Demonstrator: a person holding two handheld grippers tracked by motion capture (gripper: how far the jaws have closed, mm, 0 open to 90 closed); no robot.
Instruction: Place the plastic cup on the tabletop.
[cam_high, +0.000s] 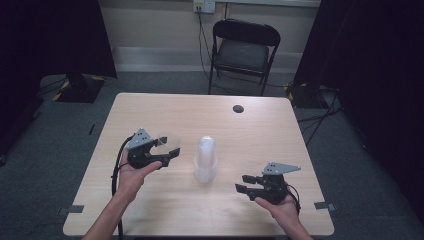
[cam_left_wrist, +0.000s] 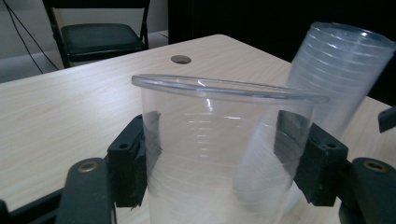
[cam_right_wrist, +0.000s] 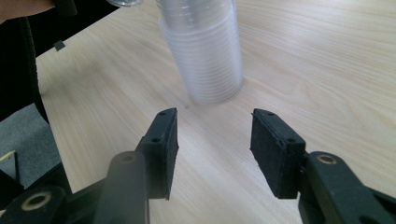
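Left of the cup stack (cam_high: 205, 159) on the surface (cam_high: 250, 135), my left hand-held gripper (cam_high: 167, 152) clamped one separated clear cup (cam_left_wrist: 219, 154); right hand-held gripper (cam_high: 246, 183) stood open, empty. I judged further cups remained unseparated.

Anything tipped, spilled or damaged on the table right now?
Nothing stands out. The cup stack stands upright mid-table, the left tongs grip a single clear cup cleanly, and the right tongs are open and empty.
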